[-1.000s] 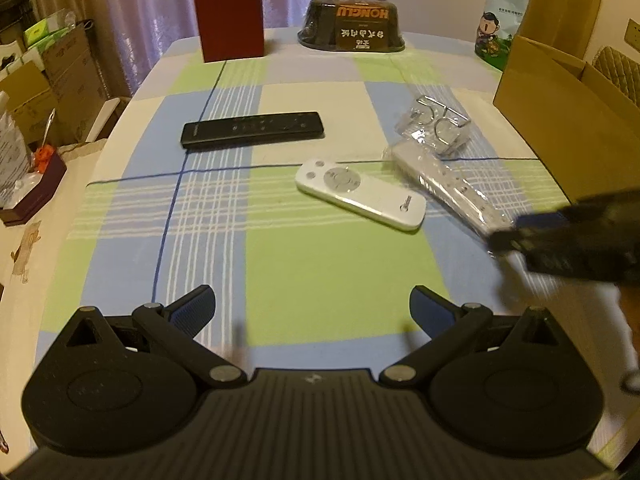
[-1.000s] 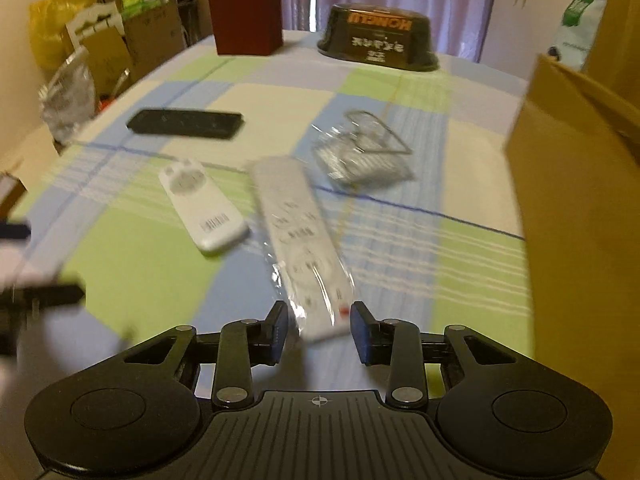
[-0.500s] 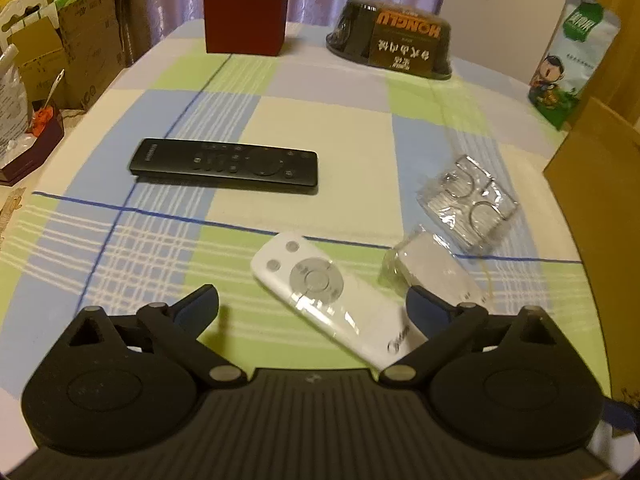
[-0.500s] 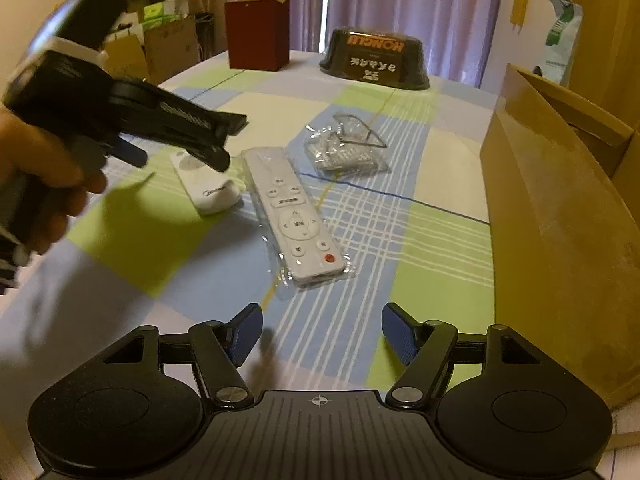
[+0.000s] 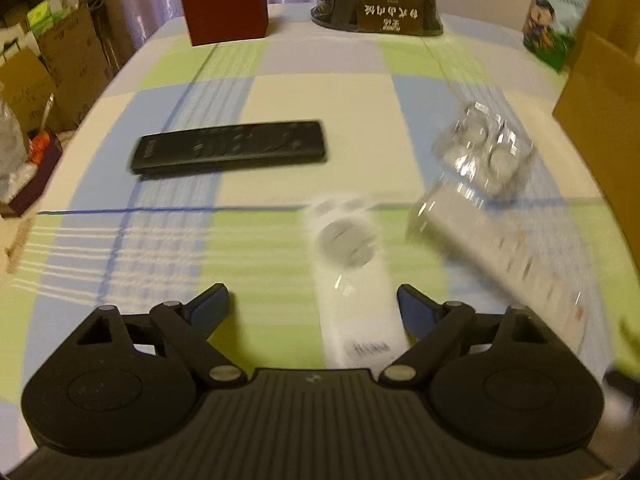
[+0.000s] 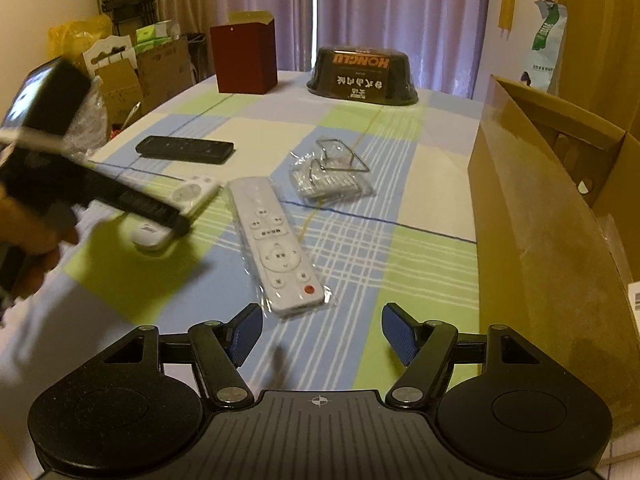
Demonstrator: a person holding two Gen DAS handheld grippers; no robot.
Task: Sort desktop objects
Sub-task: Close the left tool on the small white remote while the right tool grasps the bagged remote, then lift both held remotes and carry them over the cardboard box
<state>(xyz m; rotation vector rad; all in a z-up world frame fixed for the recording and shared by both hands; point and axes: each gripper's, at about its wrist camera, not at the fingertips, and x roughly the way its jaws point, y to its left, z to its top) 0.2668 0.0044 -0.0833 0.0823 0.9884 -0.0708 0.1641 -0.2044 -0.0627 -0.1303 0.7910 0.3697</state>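
Both tongs are spread wide, nothing gripped. Left tongs [image 5: 312, 304] are lined up over the small white remote [image 5: 352, 276], low centre, apparently for pickup. Right tongs [image 6: 322, 334] are held behind the bagged white remote [image 6: 274, 240], mid-frame on the checked tabletop [image 6: 420, 260].

Left tongs [image 5: 313, 303] spread wide and empty, right tongs [image 6: 322, 334] spread wide and empty, both low

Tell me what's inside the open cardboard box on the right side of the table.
The cardboard box stands open, but its near wall hides nearly all the inside. Only bare inner walls with hand-hole cutouts show; contents cannot be seen.
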